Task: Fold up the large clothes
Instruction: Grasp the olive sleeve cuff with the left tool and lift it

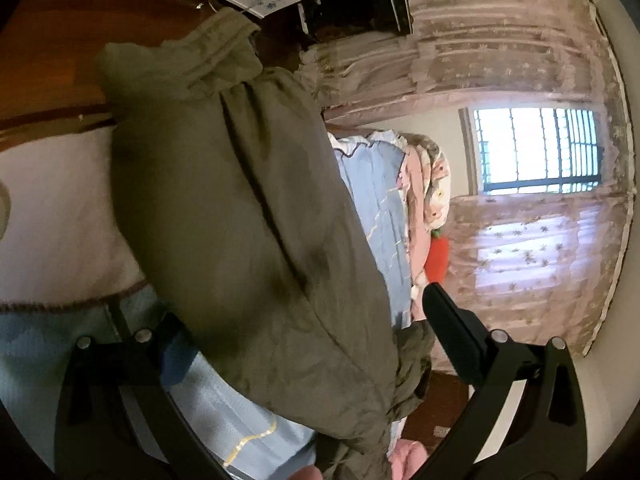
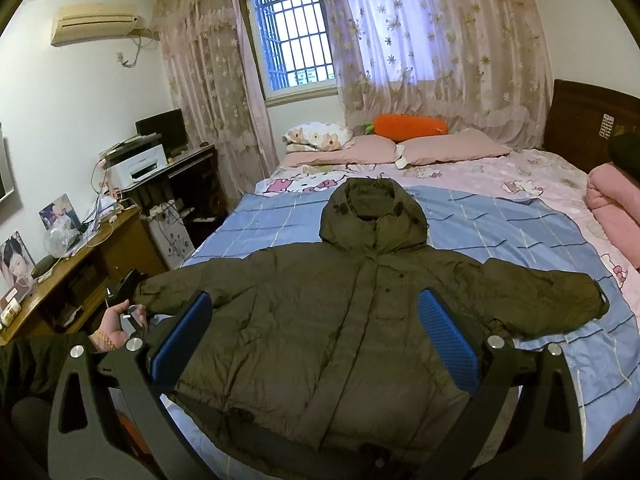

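Observation:
An olive hooded puffer jacket (image 2: 352,320) lies face up on the bed's blue checked sheet (image 2: 520,232), both sleeves spread out and the hood toward the pillows. My right gripper (image 2: 316,332) hovers open over the jacket's lower front, its blue pads (image 2: 448,344) holding nothing. A hand (image 2: 116,326) holds the left gripper at the jacket's left cuff (image 2: 148,292). In the left wrist view that sleeve (image 1: 248,220) runs between the wide-apart fingers of my left gripper (image 1: 300,320). The sleeve partly hides its left finger (image 1: 160,344).
A wooden desk (image 2: 120,236) with photos, a printer (image 2: 138,164) and a monitor stands along the bed's left side. Pink pillows (image 2: 452,146), a carrot plush (image 2: 408,124) and a folded pink quilt (image 2: 616,208) lie at the bed's far and right parts. Curtains and a barred window (image 2: 296,44) are behind.

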A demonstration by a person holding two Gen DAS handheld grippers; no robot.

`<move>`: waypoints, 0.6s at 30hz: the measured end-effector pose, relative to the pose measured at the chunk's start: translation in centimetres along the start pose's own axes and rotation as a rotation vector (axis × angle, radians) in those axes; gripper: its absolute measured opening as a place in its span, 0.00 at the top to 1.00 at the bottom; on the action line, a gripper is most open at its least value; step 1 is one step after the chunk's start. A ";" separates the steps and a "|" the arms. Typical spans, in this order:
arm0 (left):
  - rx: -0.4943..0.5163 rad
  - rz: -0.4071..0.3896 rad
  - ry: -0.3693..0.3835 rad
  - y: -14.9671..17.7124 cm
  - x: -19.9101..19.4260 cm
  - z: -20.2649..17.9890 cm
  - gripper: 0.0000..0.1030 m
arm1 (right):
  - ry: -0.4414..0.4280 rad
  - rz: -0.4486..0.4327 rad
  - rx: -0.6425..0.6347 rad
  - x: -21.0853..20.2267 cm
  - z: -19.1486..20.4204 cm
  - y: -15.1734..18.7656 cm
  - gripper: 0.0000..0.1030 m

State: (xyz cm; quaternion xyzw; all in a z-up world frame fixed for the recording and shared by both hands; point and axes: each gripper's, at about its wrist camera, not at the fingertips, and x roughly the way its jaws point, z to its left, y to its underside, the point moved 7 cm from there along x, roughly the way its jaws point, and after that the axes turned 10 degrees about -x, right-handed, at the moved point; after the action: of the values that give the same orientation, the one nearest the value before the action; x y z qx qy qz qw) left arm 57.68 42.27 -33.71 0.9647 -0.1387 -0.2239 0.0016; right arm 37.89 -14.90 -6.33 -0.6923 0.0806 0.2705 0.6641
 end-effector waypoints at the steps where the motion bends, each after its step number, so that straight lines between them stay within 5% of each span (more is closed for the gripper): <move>1: 0.009 -0.001 -0.015 -0.1 0.2 0.1 0.02 | 0.000 0.003 -0.003 0.0 0.0 0.1 0.01; 5: 0.028 -0.008 -0.056 0.3 0.7 -0.1 0.03 | -0.002 0.011 -0.005 0.2 0.2 0.2 0.01; 7: 0.035 -0.018 -0.093 0.4 1.2 -0.4 0.23 | -0.005 0.013 -0.006 0.2 0.4 0.4 0.01; 8: 0.026 -0.014 -0.108 0.4 1.3 -0.1 0.52 | -0.007 0.015 -0.008 0.2 0.5 0.4 0.01; 9: 0.002 -0.012 -0.133 0.2 1.5 0.6 0.68 | -0.008 0.016 -0.011 0.2 0.5 0.4 0.01; 12: -0.033 -0.016 -0.134 -0.3 1.5 1.7 0.78 | -0.011 0.023 -0.016 0.4 0.6 0.5 0.01; 18: 0.094 -0.075 -0.056 0.0 0.6 -0.9 0.96 | -0.018 0.038 -0.018 0.7 0.8 0.8 0.01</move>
State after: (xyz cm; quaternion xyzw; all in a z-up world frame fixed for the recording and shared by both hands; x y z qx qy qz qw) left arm 58.59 42.10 -33.14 0.9616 -0.1130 -0.2440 -0.0558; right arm 37.94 -14.03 -7.33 -0.6940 0.0852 0.2902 0.6534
